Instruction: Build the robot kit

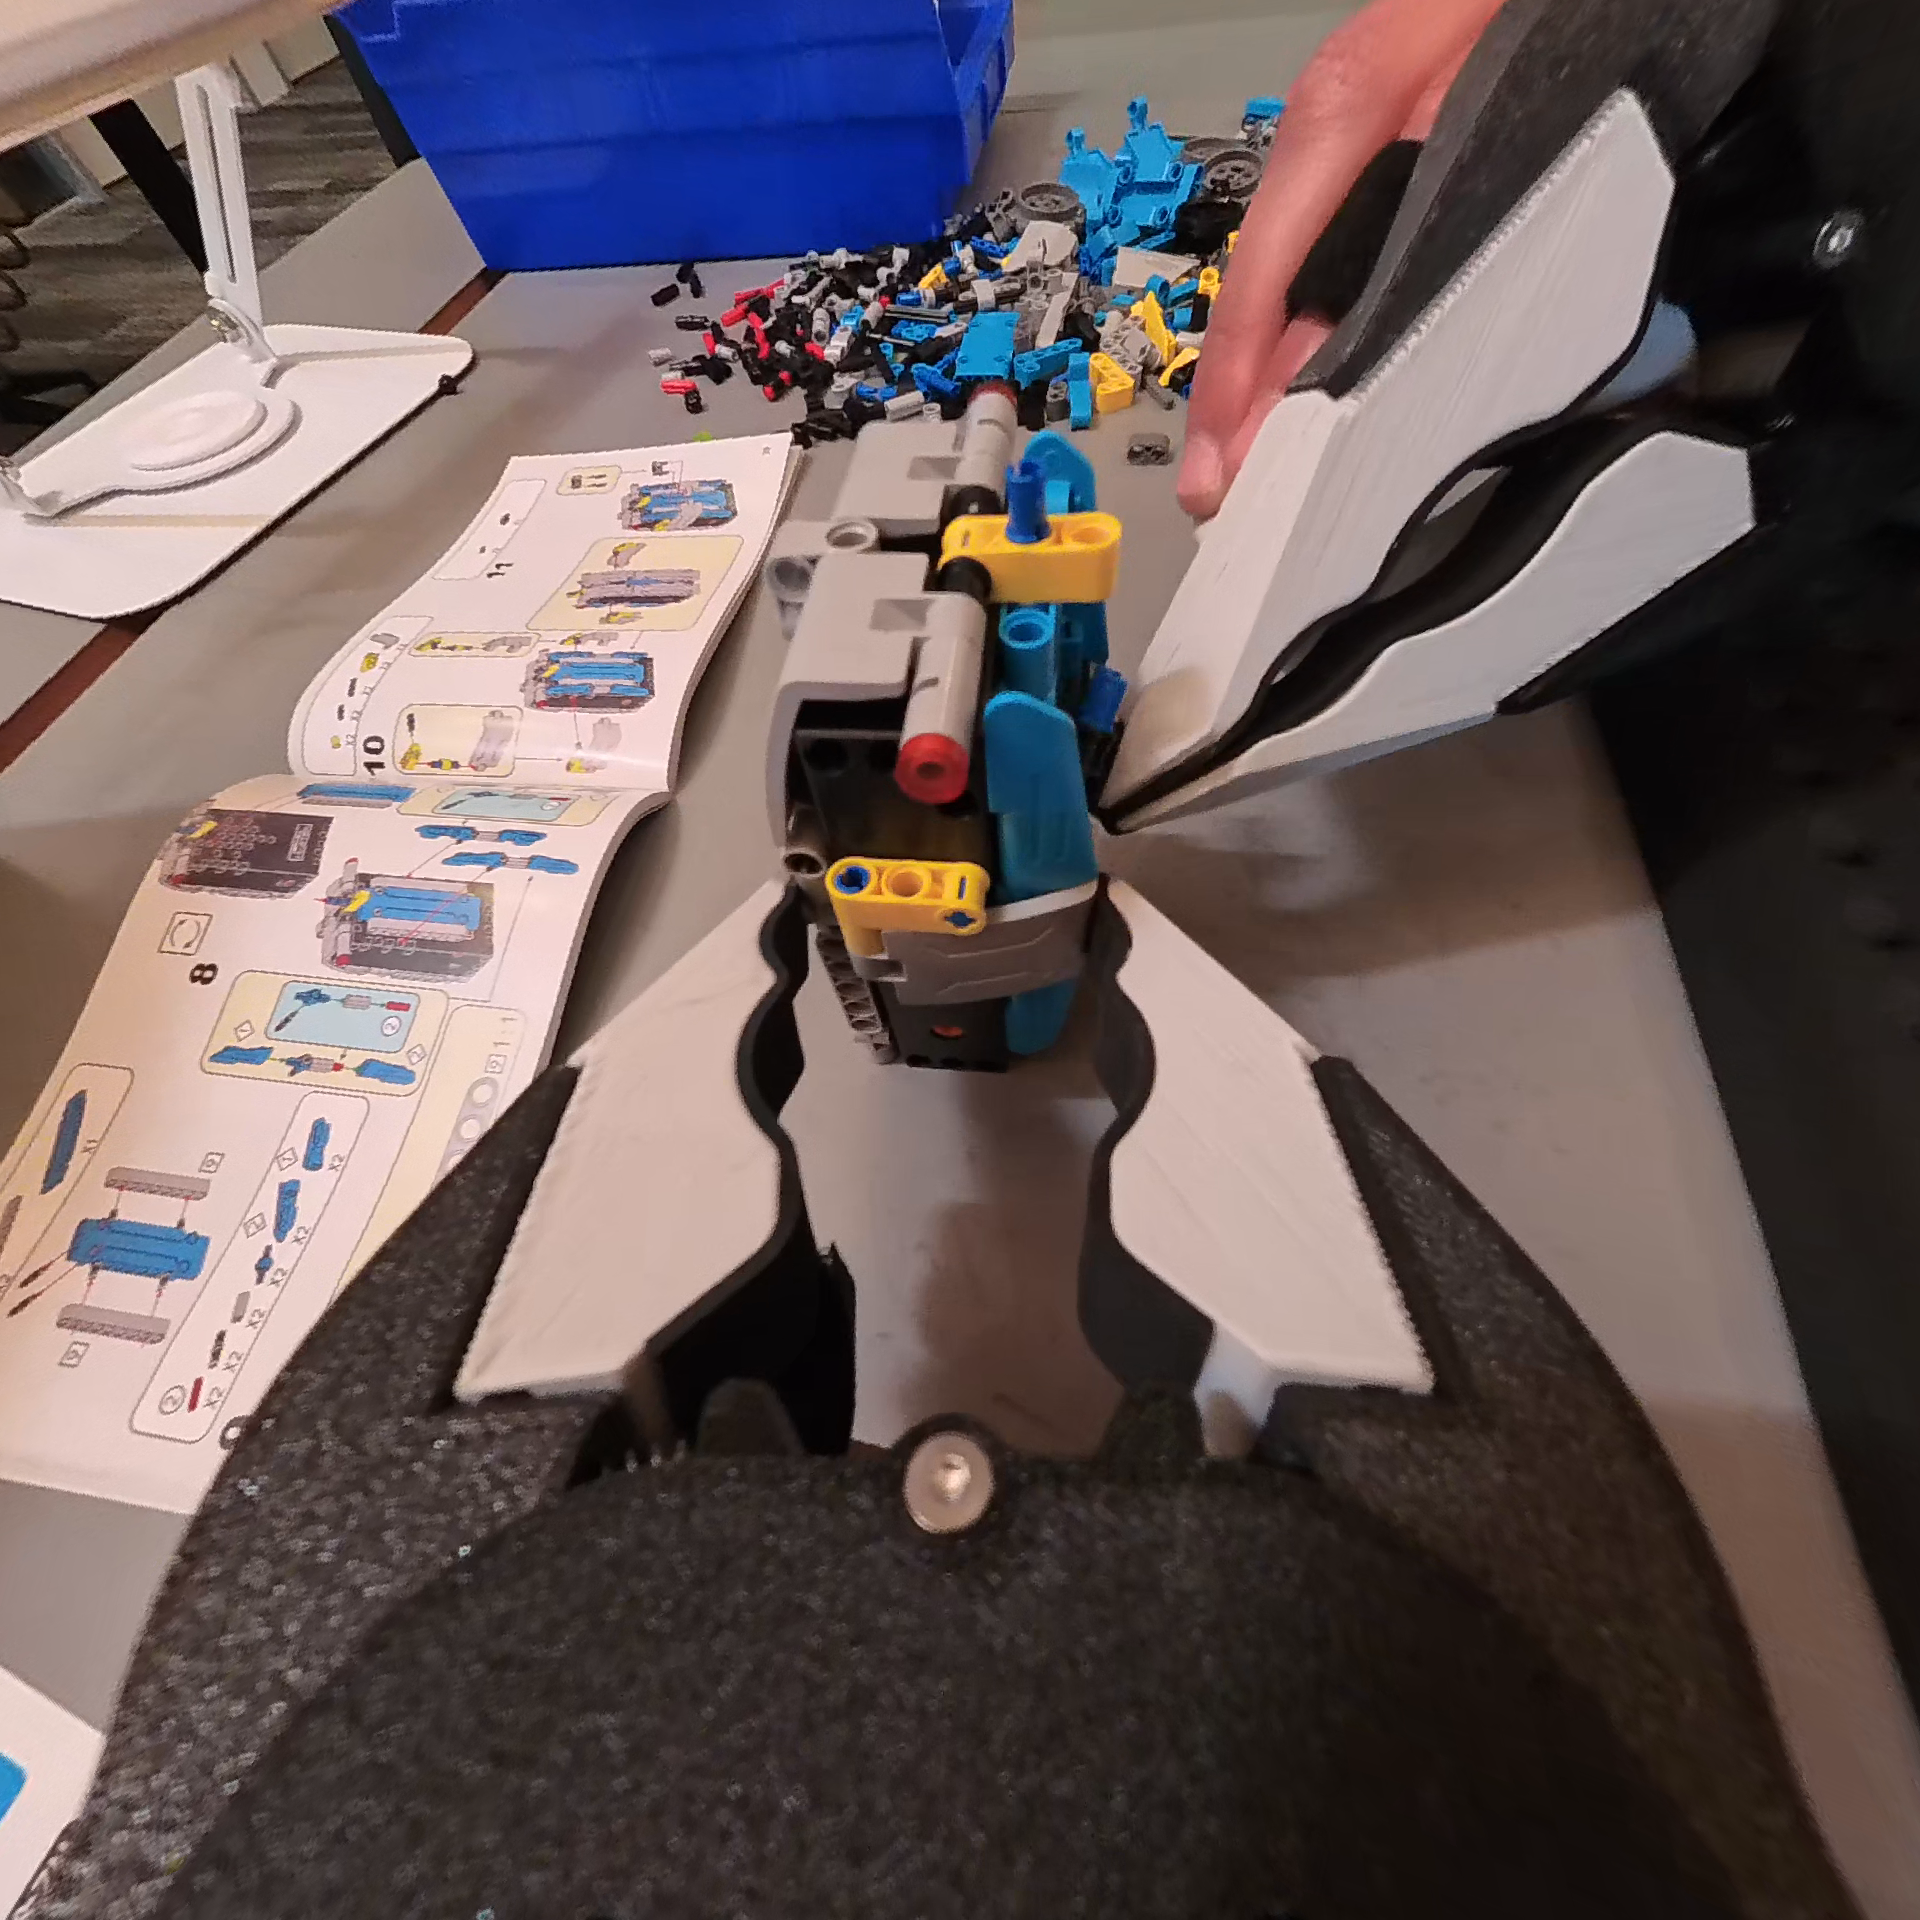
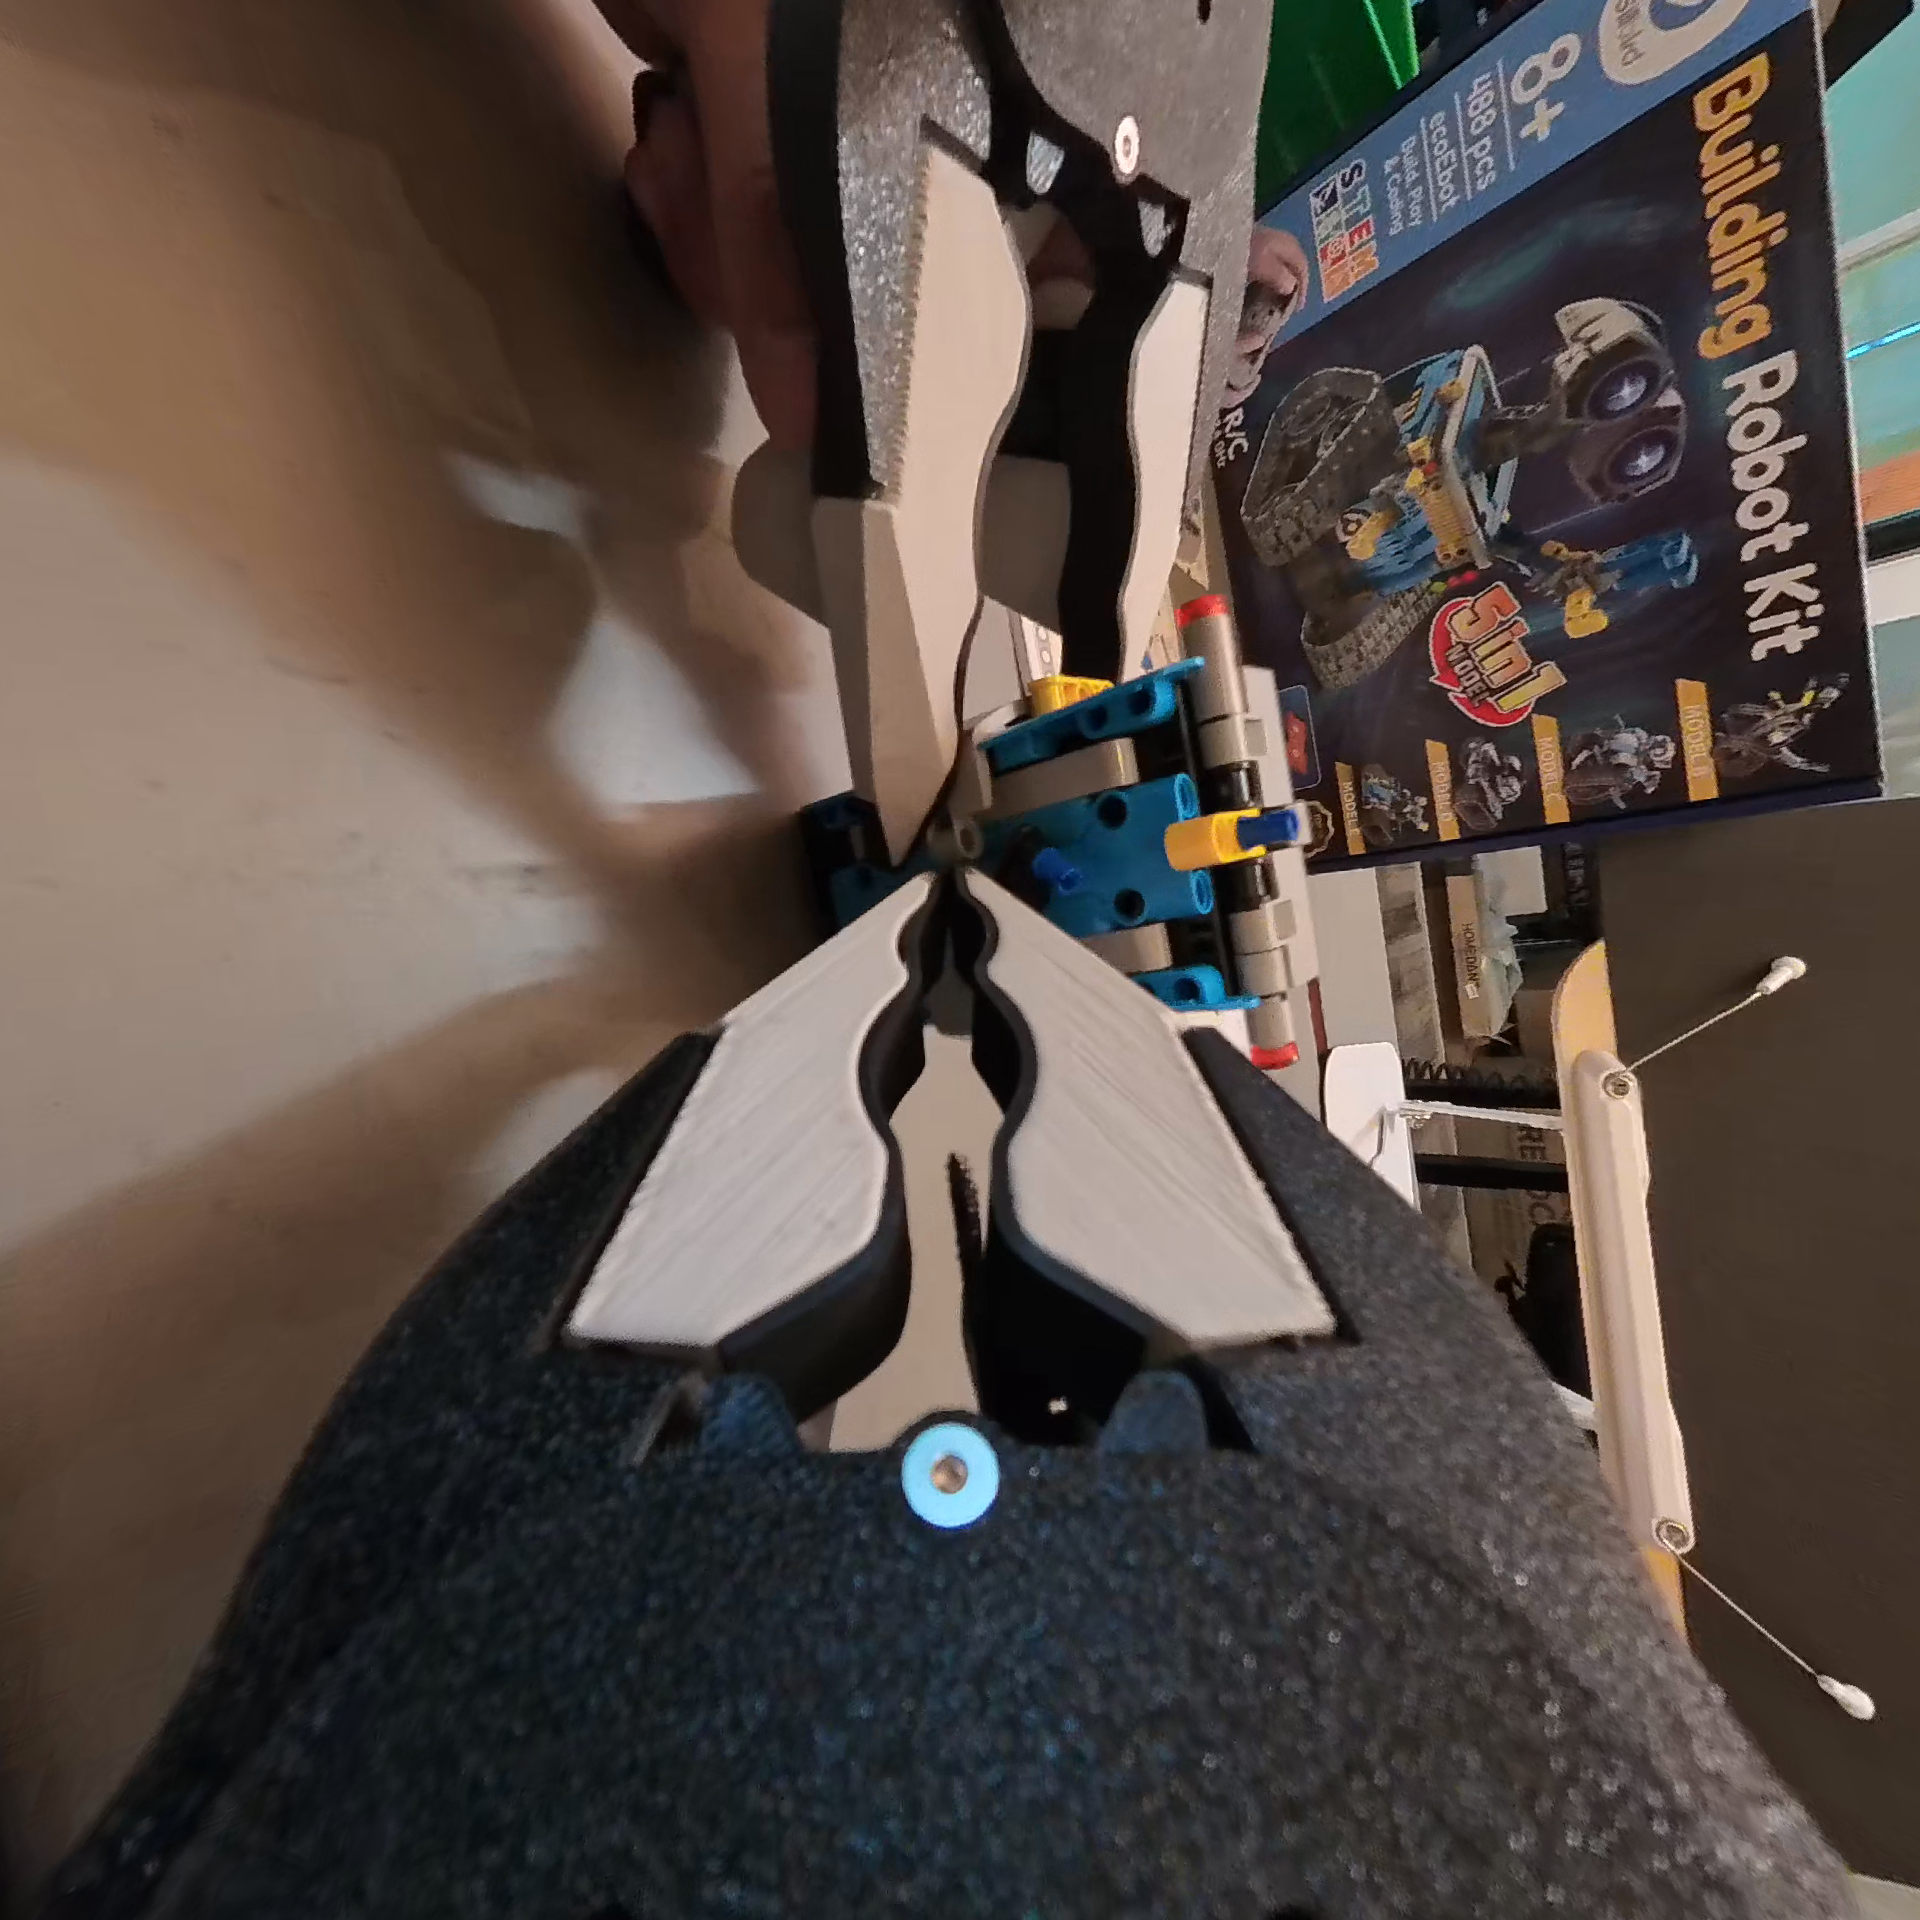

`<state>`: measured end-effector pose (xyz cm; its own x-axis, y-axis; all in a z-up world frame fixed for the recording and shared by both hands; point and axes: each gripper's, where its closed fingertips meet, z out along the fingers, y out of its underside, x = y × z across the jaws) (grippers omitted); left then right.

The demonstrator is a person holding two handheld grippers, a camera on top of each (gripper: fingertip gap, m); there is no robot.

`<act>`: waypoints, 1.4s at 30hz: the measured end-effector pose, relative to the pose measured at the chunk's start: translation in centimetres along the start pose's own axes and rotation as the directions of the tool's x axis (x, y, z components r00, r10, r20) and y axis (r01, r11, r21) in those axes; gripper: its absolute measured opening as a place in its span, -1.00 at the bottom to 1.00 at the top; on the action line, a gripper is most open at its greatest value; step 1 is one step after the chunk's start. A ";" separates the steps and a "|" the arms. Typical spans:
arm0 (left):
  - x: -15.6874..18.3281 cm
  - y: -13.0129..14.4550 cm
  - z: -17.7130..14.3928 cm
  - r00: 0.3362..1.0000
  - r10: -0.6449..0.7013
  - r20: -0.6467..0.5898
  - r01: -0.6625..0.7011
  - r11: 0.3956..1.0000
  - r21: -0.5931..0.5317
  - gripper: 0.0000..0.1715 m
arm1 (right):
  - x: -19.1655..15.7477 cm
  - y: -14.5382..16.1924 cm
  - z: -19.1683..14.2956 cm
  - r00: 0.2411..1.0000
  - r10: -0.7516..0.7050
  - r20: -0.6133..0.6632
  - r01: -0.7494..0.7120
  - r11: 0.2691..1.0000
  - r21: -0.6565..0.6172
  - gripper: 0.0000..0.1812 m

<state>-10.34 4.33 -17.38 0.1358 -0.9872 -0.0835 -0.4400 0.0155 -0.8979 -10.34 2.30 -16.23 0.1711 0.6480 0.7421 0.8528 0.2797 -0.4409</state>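
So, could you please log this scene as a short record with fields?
left gripper: shut on the model, gripping its near end
right gripper: nearly shut, tips at the model's side; whether it pinches a part cannot be told
model: grey, blue, yellow and black brick build
booklet: open on the table, left of the model
loose bricks: piled behind the model
bin: blue, behind the pile

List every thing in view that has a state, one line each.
left gripper: shut on the brick assembly's near end
right gripper: jaws nearly closed at the assembly's side
brick assembly: partly built, held above the table
instruction booklet: open, flat
blue bin: upright
loose bricks: scattered
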 end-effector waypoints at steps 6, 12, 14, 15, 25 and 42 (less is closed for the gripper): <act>-0.1 0.0 0.0 1.000 0.002 0.005 -0.002 1.000 0.000 -0.37 | 0.6 0.0 -0.6 0.999 0.010 -0.040 -0.009 1.000 0.024 -0.98; -0.2 0.0 0.0 1.000 -0.001 0.013 0.001 1.000 -0.002 -0.37 | 0.7 0.1 -0.9 0.997 0.020 -0.071 -0.018 0.999 0.036 -0.86; -0.2 0.0 0.0 1.000 0.000 0.013 0.000 1.000 -0.002 -0.37 | 0.6 0.4 -1.0 0.997 0.029 -0.068 -0.028 0.999 0.029 -0.84; -0.2 0.0 0.0 1.000 0.001 0.013 -0.001 1.000 -0.002 -0.37 | 0.5 0.6 -1.1 0.997 0.044 -0.066 -0.043 0.999 0.029 -0.83; -0.2 0.0 0.0 1.000 0.005 0.015 -0.005 1.000 -0.003 -0.37 | 0.2 0.7 -1.0 0.995 0.076 -0.072 -0.074 0.997 0.036 -0.74; -0.2 0.0 0.1 1.000 0.010 0.022 -0.010 1.000 -0.005 -0.36 | -1.0 -0.6 0.2 0.944 0.324 0.070 -0.329 0.941 0.078 -1.00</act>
<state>-10.32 4.53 -17.42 0.1512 -0.9832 -0.1020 -0.4453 0.0244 -0.8950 -11.12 1.66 -16.78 0.4033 0.7514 0.5222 0.7078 0.1054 -0.6985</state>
